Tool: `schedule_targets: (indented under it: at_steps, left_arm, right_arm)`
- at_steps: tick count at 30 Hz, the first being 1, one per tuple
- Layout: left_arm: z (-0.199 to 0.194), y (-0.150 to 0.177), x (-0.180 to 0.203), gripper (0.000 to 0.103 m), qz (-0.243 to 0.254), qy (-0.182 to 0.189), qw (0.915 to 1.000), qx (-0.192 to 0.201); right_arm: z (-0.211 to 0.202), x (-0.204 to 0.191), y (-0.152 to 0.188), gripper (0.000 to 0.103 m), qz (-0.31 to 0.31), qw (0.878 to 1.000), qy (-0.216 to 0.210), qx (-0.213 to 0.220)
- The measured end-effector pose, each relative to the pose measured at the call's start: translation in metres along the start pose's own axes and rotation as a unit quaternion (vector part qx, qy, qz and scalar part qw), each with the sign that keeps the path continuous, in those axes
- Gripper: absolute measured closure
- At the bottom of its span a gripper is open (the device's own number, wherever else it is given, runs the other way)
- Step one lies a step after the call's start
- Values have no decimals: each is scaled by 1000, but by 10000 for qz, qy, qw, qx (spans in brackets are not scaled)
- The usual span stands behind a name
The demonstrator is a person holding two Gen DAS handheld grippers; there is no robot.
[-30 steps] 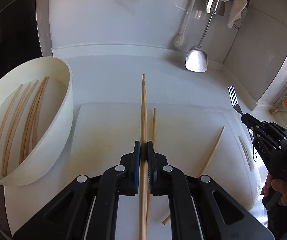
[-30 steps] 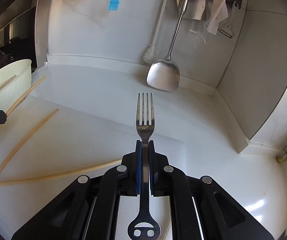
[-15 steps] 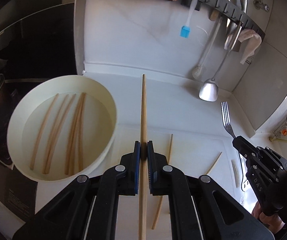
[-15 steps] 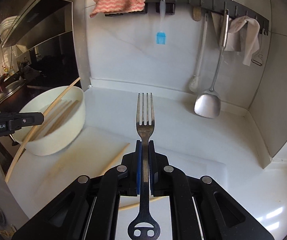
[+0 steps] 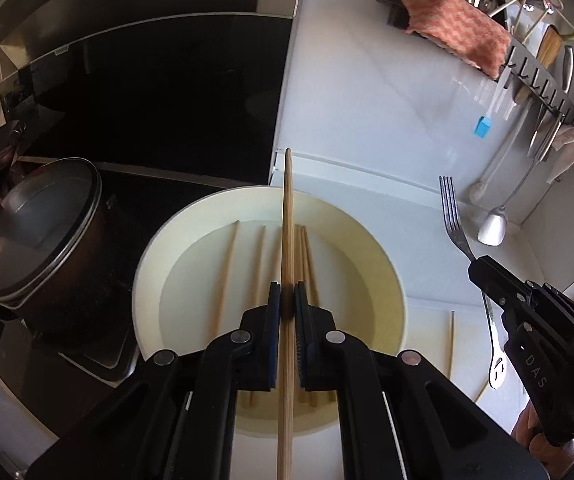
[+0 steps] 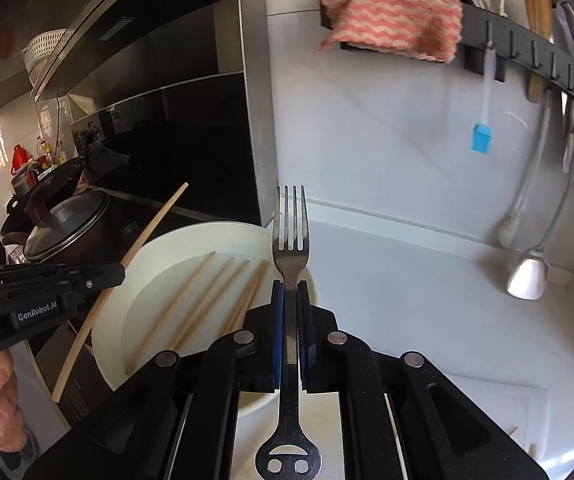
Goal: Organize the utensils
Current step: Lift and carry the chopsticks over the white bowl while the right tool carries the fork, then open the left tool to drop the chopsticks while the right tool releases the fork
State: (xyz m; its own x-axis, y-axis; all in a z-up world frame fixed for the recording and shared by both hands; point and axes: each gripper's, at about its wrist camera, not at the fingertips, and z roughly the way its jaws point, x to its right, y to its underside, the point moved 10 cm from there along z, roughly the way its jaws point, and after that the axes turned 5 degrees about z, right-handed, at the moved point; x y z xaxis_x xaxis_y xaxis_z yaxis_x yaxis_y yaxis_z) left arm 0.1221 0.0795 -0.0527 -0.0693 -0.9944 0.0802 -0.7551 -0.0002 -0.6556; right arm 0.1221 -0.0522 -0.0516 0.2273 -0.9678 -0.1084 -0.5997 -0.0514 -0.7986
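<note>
Hovering above bowl (image 5: 387,280): chopstick (image 5: 287,240) in left hand-held gripper (image 5: 287,308)

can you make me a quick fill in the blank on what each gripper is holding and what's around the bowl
1. The left gripper is shut on a ____.
2. The right gripper is shut on a ____.
3. Several chopsticks lie inside the white ____.
4. The pot beside the bowl is covered by a glass ____.

Missing words: chopstick; fork; bowl; lid
</note>
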Motion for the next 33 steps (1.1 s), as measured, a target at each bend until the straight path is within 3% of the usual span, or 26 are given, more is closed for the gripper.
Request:
schedule_targets:
  at_steps: [5, 14, 33]
  left_arm:
    - [28, 1, -36, 96, -73, 96, 9995, -284]
    - [70, 10, -63, 96, -12, 259, 9973, -681]
    - [120, 31, -61, 95, 78, 512, 9905, -1272]
  right_arm:
    - [44, -37, -2, 97, 157, 9995, -50, -261]
    - [100, -59, 17, 97, 229, 9967, 256, -731]
    - [160, -62, 46, 97, 866, 9824, 360, -1613]
